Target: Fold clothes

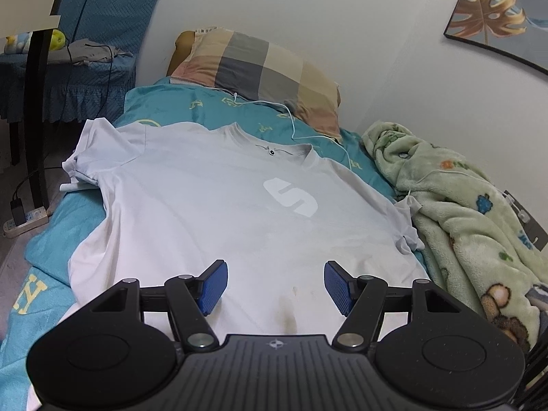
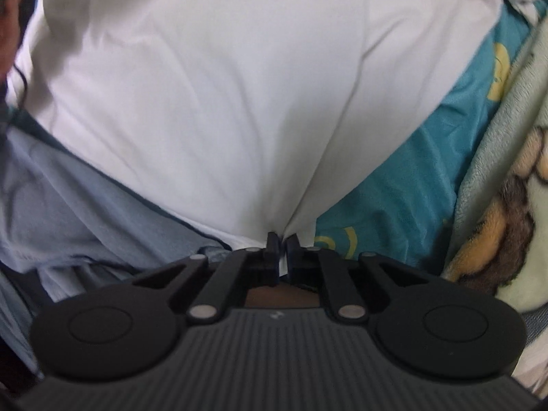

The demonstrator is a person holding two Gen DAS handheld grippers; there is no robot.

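Note:
A white T-shirt point(image 1: 212, 198) with a white logo on its chest lies face up and spread flat on the teal bed sheet point(image 1: 191, 106), collar toward the pillow. My left gripper point(image 1: 275, 282) hovers open over the shirt's lower part, blue pads wide apart with nothing between them. In the right wrist view the same T-shirt point(image 2: 212, 96) fills the frame. My right gripper point(image 2: 282, 241) points steeply down and is shut on the shirt's hem, and creases run up from the pinch.
A checked pillow point(image 1: 260, 68) lies at the head of the bed with a white cable point(image 1: 294, 120) trailing from it. A green fleece blanket point(image 1: 462, 212) is bunched along the right side. Pale blue cloth point(image 2: 68, 205) lies left of my right gripper. A power strip point(image 1: 24, 221) sits on the floor at left.

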